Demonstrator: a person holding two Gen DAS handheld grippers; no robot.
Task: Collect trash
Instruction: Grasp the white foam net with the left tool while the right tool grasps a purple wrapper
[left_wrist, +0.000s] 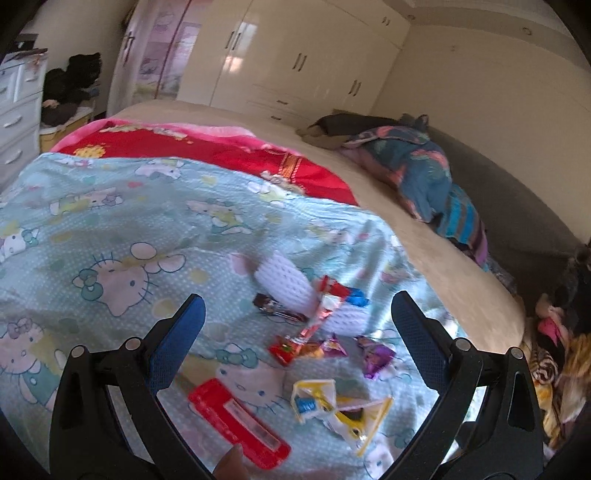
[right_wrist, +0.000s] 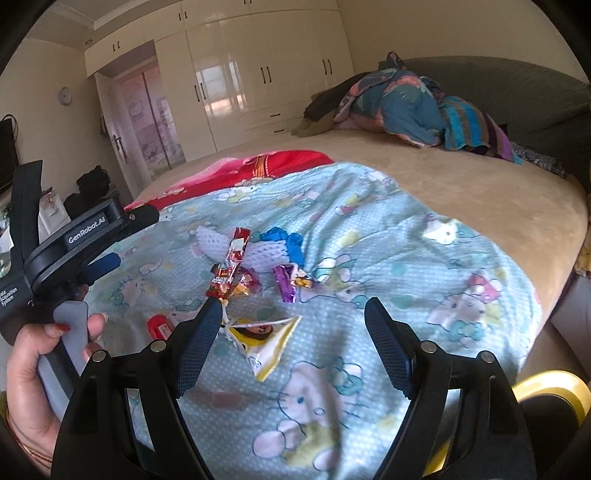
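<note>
Fingers of the left gripper (left_wrist: 297, 314) stand wide apart with nothing between the pads, hovering above the litter without contact. Fingers of the right gripper (right_wrist: 291, 321) are likewise spread wide and hold nothing; the left finger's tip (right_wrist: 207, 314) overlaps the edge of the yellow wrapper (right_wrist: 266, 339) in view, contact not determinable. Both tools point forward and downward over the bed. A hand (right_wrist: 40, 373) grips the grey handle of the left tool at the left margin of the right wrist view.

Trash lies on the light blue cartoon-cat blanket (left_wrist: 110, 221). Nearest the left gripper: a red flat packet (left_wrist: 240, 424) and the yellow wrapper (left_wrist: 340, 406). Beyond them: small red and orange wrappers (left_wrist: 291, 347) and a purple wrapper (left_wrist: 373, 354). Further on: a long red-and-silver wrapper (left_wrist: 325, 306), a dark wrapper (left_wrist: 273, 310), white foam netting (left_wrist: 288, 280) and a blue piece (left_wrist: 356, 295).

Behind the blanket lies a red cloth (left_wrist: 221, 147) on the tan bed cover (right_wrist: 461, 184). A heap of bedding (right_wrist: 406, 107) sits at the far end, before cream wardrobes (right_wrist: 258, 74)
</note>
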